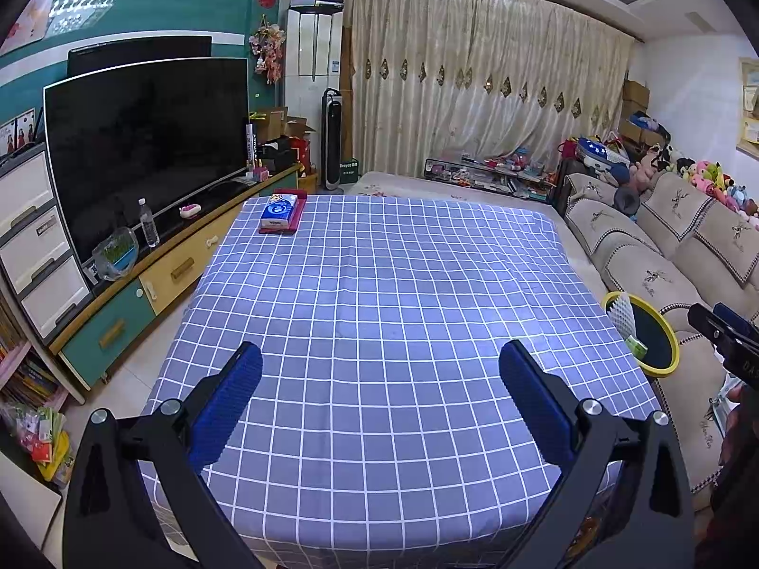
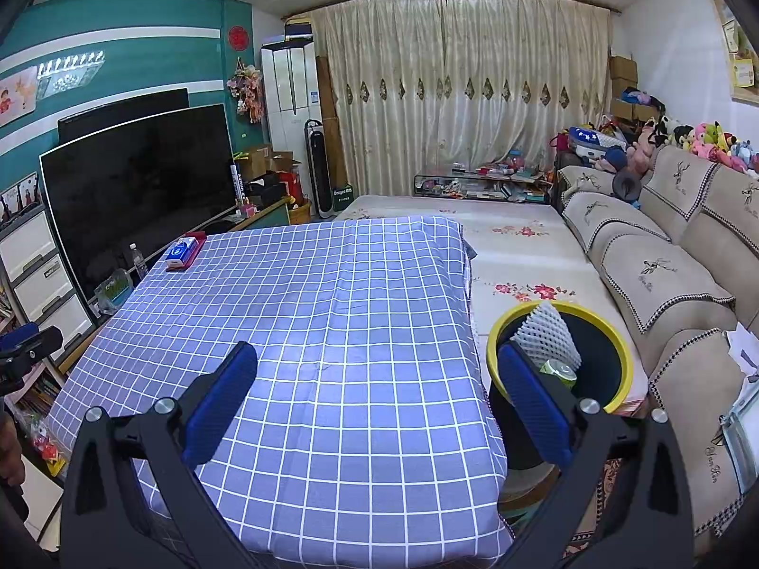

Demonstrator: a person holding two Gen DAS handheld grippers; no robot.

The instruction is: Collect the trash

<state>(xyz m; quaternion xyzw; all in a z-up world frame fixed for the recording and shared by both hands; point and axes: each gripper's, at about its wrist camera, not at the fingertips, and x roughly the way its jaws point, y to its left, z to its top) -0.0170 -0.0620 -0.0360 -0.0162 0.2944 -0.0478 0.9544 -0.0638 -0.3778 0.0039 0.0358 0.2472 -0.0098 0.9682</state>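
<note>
Looking from the checked cloth point(image 2: 303, 332), only a tissue pack point(image 2: 181, 253) sits at its far left corner, both the left gripper point(image 1: 379, 398) and right gripper point(image 2: 377, 400) gape wide and empty, and just right of the cloth the yellow-rimmed bin point(image 2: 621, 379) already holds the trash point(image 2: 550, 332), so the job looks nearly done.

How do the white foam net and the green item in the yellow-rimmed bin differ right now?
The white foam net is pale, lattice-textured and stands up past the rim of the bin; the green item is glossy and sits lower, below the rim. The net looks the larger of the two and leans against the bin's far-left wall; the green item lies nearer the middle, partly behind the right gripper. Both are already inside the bin, side by side.
</note>
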